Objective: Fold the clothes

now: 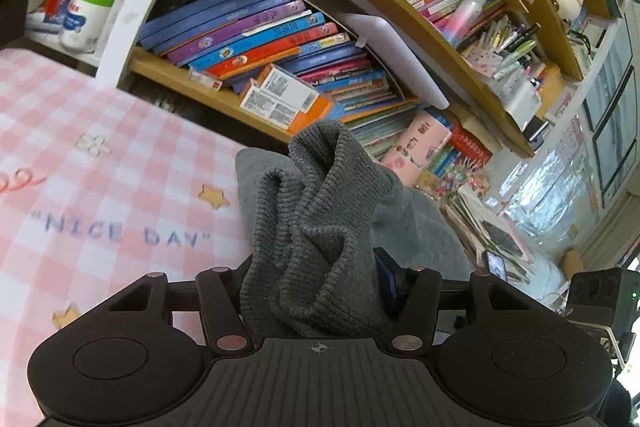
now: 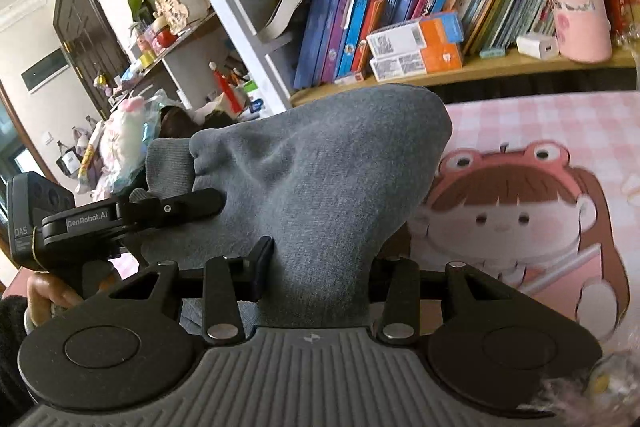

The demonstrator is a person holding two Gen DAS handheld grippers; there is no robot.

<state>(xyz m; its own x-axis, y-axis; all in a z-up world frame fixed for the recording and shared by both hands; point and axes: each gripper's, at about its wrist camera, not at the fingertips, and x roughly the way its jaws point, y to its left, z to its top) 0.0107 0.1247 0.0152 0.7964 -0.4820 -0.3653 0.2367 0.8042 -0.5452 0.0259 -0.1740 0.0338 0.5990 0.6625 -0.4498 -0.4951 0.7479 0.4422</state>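
Two claws are clamped on one grey garment [image 2: 320, 179], lifted above the pink checked worktop [image 1: 100, 147]: left claw [image 1: 320, 291] is closed on the bunched ribbed hem, right claw [image 2: 320, 267] on smooth fabric, likely so it can be spread flat for folding

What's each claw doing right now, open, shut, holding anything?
Left claw: shut on the grey garment's ribbed cuff.
Right claw: shut on the grey garment's smooth fabric.
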